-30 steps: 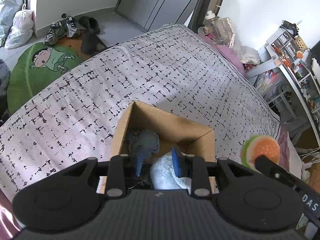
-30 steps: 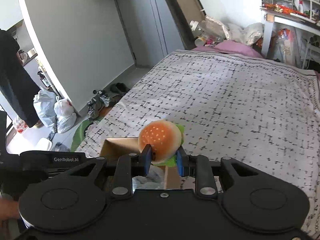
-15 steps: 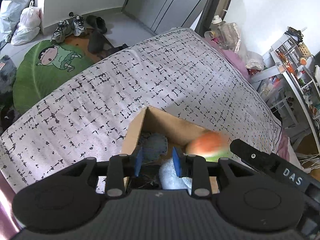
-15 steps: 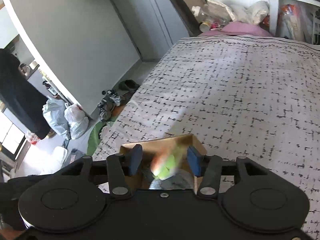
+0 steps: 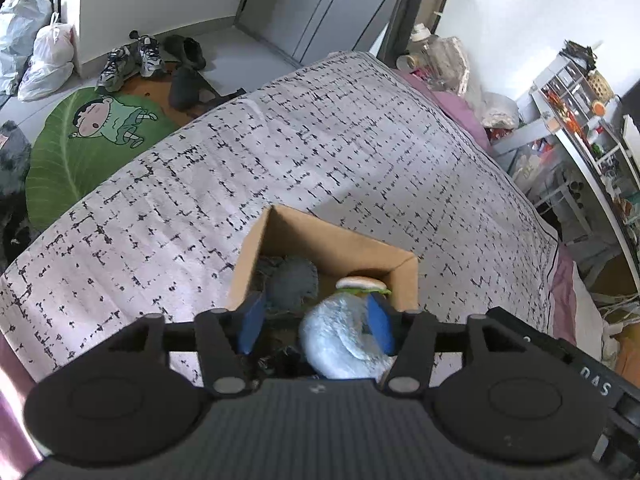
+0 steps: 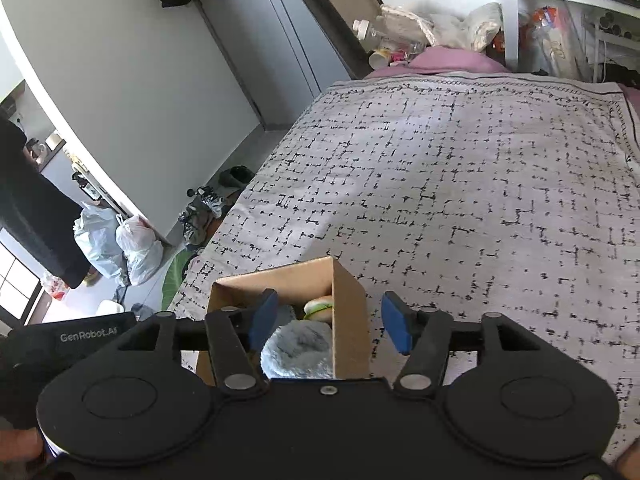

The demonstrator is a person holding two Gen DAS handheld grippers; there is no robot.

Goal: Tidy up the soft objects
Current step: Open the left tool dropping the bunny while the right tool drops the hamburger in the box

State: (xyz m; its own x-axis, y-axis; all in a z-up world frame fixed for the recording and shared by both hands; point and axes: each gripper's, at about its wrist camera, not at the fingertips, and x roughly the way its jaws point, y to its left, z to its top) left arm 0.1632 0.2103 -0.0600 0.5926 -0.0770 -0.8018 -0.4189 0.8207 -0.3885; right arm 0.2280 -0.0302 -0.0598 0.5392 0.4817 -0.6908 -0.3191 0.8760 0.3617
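Observation:
An open cardboard box (image 5: 332,240) (image 6: 348,300) stands on the bed. Inside it lie a plush hamburger (image 5: 362,284) (image 6: 319,307), a pale blue fluffy toy (image 5: 340,340) (image 6: 298,346) and a dark grey-blue plush (image 5: 292,284). My left gripper (image 5: 314,324) is open and empty just above the box's near side. My right gripper (image 6: 328,322) is open wide and empty above the box's right wall. The box's near bottom is hidden by the grippers.
The bed (image 5: 320,140) (image 6: 460,180) has a white cover with black dashes. On the floor to the left lie a green cartoon mat (image 5: 92,132), shoes (image 5: 136,60) and white plastic bags (image 6: 120,244). Cluttered shelves (image 5: 588,120) stand at the right.
My right gripper opened and let go of the plush hamburger, which dropped into the box. My left gripper also opened wider and stayed above the box.

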